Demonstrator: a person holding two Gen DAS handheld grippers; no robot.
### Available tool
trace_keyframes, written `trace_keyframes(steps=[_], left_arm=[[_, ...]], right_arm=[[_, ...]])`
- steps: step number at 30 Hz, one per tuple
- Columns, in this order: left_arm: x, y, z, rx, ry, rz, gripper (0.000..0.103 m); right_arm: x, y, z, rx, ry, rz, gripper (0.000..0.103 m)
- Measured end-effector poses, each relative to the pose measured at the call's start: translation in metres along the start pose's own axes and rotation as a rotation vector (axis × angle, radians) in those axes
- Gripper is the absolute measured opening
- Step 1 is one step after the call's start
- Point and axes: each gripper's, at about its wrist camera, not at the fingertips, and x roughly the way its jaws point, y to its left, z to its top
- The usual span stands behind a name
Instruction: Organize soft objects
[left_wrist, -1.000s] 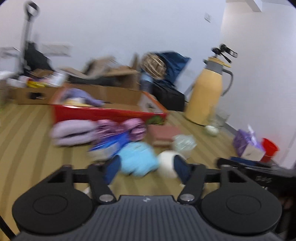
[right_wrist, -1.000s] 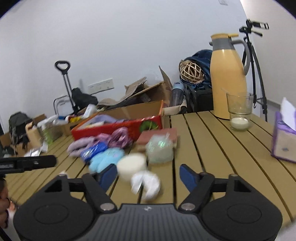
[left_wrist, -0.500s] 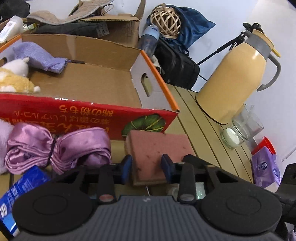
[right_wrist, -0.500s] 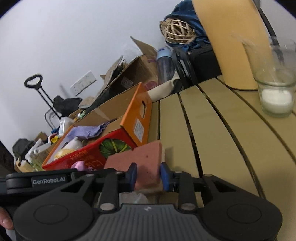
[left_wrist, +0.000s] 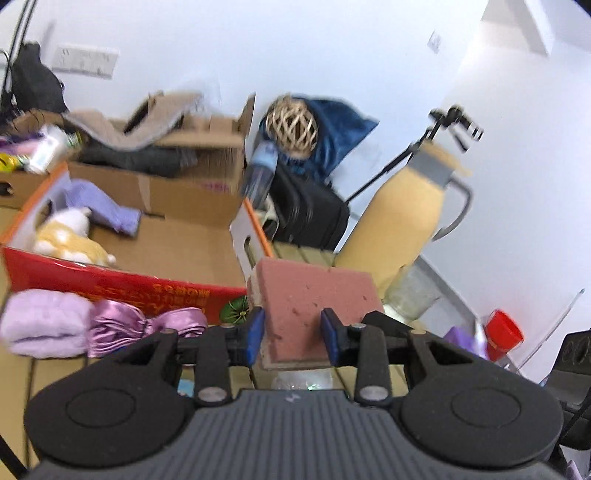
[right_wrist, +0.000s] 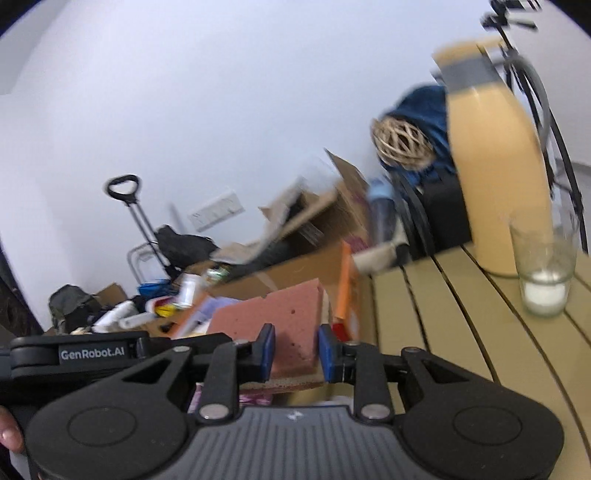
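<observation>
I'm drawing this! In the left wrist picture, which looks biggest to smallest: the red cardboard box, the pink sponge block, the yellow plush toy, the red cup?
1. Red cardboard box
2. Pink sponge block, held by the left gripper; it's nearest the camera, so it looks extra big.
3. Yellow plush toy
4. Red cup

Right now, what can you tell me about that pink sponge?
The sponge is a flat, pinkish-red block with tiny holes and a paler bottom layer, and it looks soft. Both tongs, left and right, pinch its near edge. It is lifted and tilted beside the red box.
</observation>
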Motion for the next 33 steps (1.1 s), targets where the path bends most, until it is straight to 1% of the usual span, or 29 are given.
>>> trace_keyframes(steps=[2,6,8,10,11,15,17,20,23,25,27,30,31,33], left_arm=[[-0.021,-0.003,-0.001,-0.006,-0.028,-0.006,0.034],[-0.047,-0.001,0.001,-0.016,-0.059,-0.014,0.033],[-0.051,0.001,0.003,-0.013,-0.076,-0.005,0.033],[-0.046,0.007,0.013,-0.019,-0.079,0.002,0.033],[-0.039,0.012,0.022,-0.028,-0.073,0.004,0.033],[0.004,0.037,0.062,-0.049,-0.026,0.04,0.033],[0.036,0.049,0.081,-0.068,0.013,0.06,0.033],[0.084,0.072,0.095,-0.113,0.071,0.085,0.033],[0.13,0.093,0.093,-0.152,0.132,0.109,0.033],[0.15,0.1,0.085,-0.155,0.161,0.112,0.033],[0.168,0.105,0.077,-0.15,0.19,0.11,0.033],[0.185,0.11,0.068,-0.145,0.233,0.091,0.034],[0.188,0.11,0.065,-0.138,0.237,0.097,0.037],[0.191,0.112,0.059,-0.146,0.238,0.101,0.047]], right_arm=[[-0.015,0.016,0.002,-0.02,-0.016,0.011,0.024],[-0.032,0.039,0.002,-0.042,-0.041,0.017,0.024],[-0.029,0.046,0.006,-0.048,-0.038,0.02,0.025],[-0.017,0.049,0.015,-0.047,-0.026,0.022,0.025],[-0.008,0.049,0.022,-0.044,-0.018,0.024,0.025],[0.051,0.032,0.053,0.032,0.078,0.04,0.024],[0.091,0.02,0.065,0.054,0.138,0.023,0.024],[0.141,0.005,0.069,0.058,0.212,-0.016,0.024],[0.186,-0.01,0.065,0.047,0.281,-0.066,0.024],[0.204,-0.019,0.058,0.046,0.301,-0.1,0.025],[0.214,-0.024,0.05,0.02,0.318,-0.138,0.025],[0.218,-0.027,0.041,-0.025,0.341,-0.187,0.027],[0.216,-0.025,0.04,-0.05,0.329,-0.193,0.027],[0.21,-0.019,0.039,-0.1,0.314,-0.202,0.031]])
